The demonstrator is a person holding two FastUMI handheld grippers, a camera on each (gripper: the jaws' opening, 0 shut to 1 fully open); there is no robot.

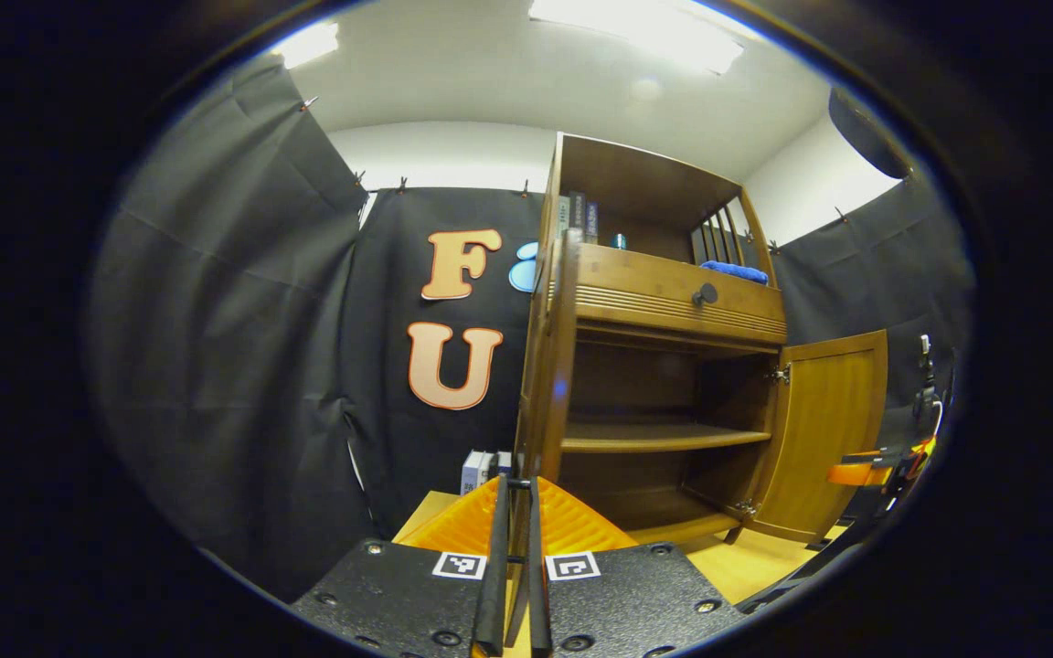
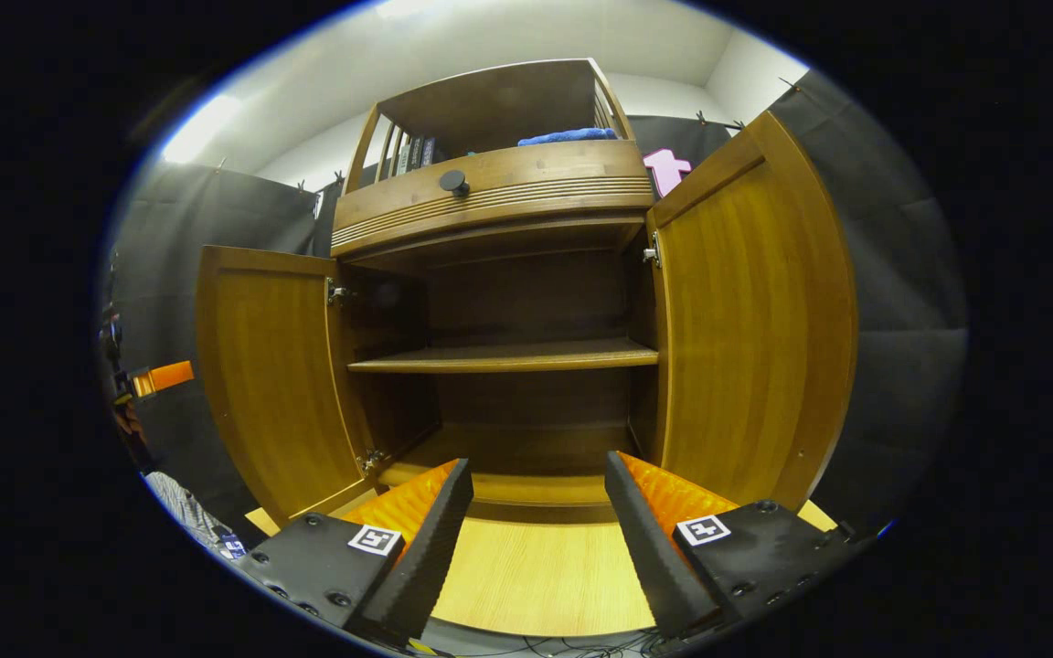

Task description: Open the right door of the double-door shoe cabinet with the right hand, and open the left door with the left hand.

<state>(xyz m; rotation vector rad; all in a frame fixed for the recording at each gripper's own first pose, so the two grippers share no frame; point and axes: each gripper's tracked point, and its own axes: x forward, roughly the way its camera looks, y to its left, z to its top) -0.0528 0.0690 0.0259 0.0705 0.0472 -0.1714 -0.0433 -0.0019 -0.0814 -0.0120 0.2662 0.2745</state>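
At the floor's far edge the shoe cabinet stands with both doors swung wide: right door out flat, left door likewise. Right gripper hangs before the bare shelf, fingers spread, gripping nothing, apparently let go. Left gripper is pinched nearly closed on the left door's thin edge, seemingly to pull it. Job looks about finished.

Your two grippers, one nearly closed, one spread.

Your left gripper has its fingers almost together, a thin door edge between them; your right gripper holds its fingers wide apart, gripping nothing.
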